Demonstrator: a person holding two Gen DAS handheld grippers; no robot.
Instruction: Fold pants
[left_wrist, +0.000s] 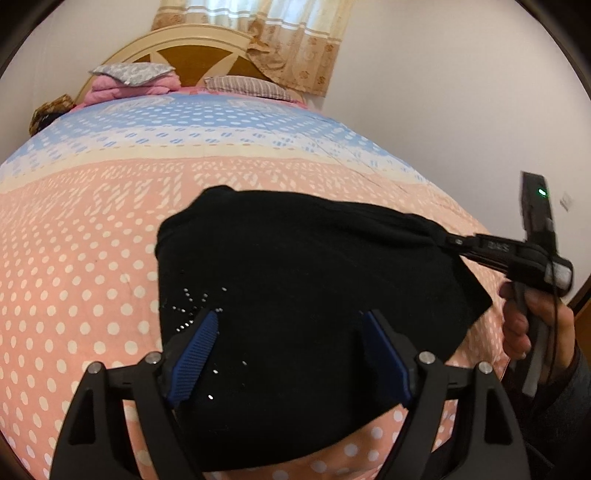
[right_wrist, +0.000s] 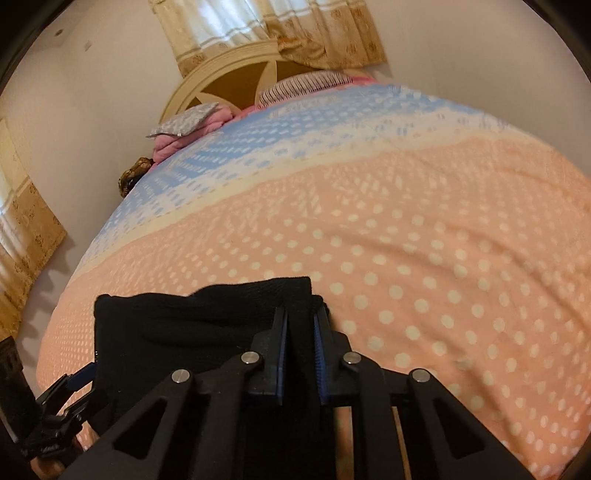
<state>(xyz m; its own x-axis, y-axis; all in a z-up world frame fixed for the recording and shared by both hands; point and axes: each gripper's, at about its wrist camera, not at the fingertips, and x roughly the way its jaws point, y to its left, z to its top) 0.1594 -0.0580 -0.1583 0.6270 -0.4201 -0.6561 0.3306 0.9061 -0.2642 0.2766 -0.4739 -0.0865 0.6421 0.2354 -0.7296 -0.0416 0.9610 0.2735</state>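
Observation:
The black pants (left_wrist: 303, 280) lie folded in a bundle on the pink polka-dot bedspread (left_wrist: 74, 266), with small rhinestones near their left side. My left gripper (left_wrist: 290, 325) is open, its blue-padded fingers (left_wrist: 195, 358) spread wide just over the near part of the pants. My right gripper (right_wrist: 300, 325) is shut on a fold of the pants (right_wrist: 192, 321) at their right edge. In the left wrist view the right gripper (left_wrist: 448, 242) pinches the pants' right corner and lifts it off the bed. The left gripper (right_wrist: 79, 382) shows at the lower left of the right wrist view.
The bedspread (right_wrist: 424, 258) turns blue and white farther back. Pillows (left_wrist: 243, 86) and a folded pink blanket (left_wrist: 129, 86) lie against the cream headboard (left_wrist: 192, 44). Curtains (left_wrist: 295, 40) hang behind. White walls stand on both sides.

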